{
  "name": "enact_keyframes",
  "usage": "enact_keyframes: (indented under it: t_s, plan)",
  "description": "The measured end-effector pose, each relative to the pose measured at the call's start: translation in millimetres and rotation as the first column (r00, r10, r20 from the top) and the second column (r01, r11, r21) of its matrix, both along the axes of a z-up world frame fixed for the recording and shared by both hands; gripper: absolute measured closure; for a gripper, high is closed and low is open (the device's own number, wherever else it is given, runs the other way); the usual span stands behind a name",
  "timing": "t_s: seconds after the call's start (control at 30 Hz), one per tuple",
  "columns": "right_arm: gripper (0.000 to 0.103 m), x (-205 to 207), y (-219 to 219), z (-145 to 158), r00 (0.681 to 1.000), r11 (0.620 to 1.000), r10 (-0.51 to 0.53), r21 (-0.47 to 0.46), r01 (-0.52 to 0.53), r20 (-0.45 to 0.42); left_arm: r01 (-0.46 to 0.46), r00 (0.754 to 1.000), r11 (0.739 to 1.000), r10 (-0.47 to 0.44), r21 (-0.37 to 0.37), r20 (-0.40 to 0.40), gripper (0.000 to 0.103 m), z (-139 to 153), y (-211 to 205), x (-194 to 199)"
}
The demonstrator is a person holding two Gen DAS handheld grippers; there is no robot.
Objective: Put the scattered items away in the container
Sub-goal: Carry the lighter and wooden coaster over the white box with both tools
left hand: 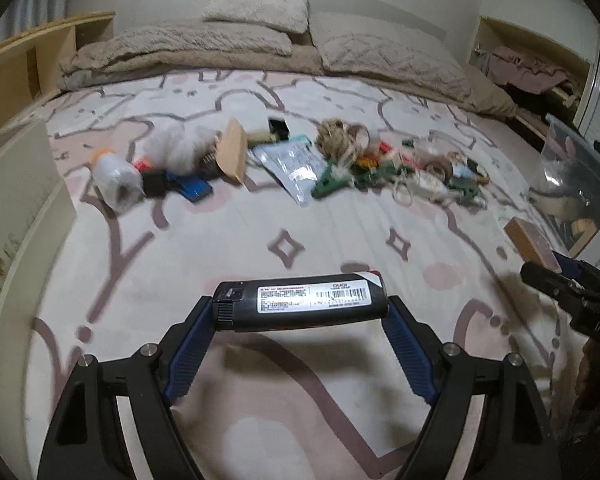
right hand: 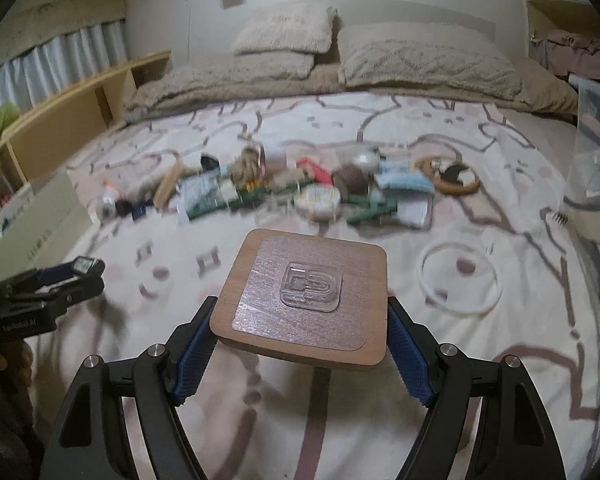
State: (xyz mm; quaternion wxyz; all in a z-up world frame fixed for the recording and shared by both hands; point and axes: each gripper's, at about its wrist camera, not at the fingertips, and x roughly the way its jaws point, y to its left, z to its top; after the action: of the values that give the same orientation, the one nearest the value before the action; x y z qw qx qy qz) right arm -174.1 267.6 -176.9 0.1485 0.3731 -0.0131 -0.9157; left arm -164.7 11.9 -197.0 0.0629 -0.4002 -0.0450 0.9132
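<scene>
Both grippers are loaded & held above the bed sheet [left hand: 260,240]. Left gripper [left hand: 300,312] is closed on a black cylinder w/ barcode label [left hand: 300,300] — held end to end, so only its two small end faces meet the pads. Right gripper [right hand: 300,320] is closed on a flat wooden square w/ a clear stick-on hook [right hand: 306,292], pinched by its thin side edges.

Risks, as I judge them: the cylinder could pivot or pop out lengthwise if the grip eases or the hand swings fast; the wooden square could tip nose-down, since most of it sits fwd of the pads. The grippers are near each other, so heading for the same bin they could clash.

The clear plastic container [left hand: 576,184] sits at far right, cut off by the frame edge in both views; how full it is can't be told. The clutter pile [right hand: 300,188] is motion-blurred — twine, green clips, a wooden ring, a white ring [right hand: 460,280] nearer; the rest is hard to ID.
</scene>
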Motion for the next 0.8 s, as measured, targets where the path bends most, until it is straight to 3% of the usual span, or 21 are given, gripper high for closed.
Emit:
enact_keyframes:
  t_s: [0.4,0.8]
  plan:
    - [0.023,0.4,-25.5,66.9,0.992,0.995,0.072,-0.055,-0.077,-0.101,-0.035,0.992,0.999,0.031,-0.03,-0.122,0.019,72.3,-38.0,14.9]
    - [0.023,18.7,-92.7,117.8,0.959,0.962,0.241,-0.097,-0.257,-0.148,-0.06,0.973,0.996,0.045,-0.061,-0.225,0.019,128.7,-80.2,46.8]
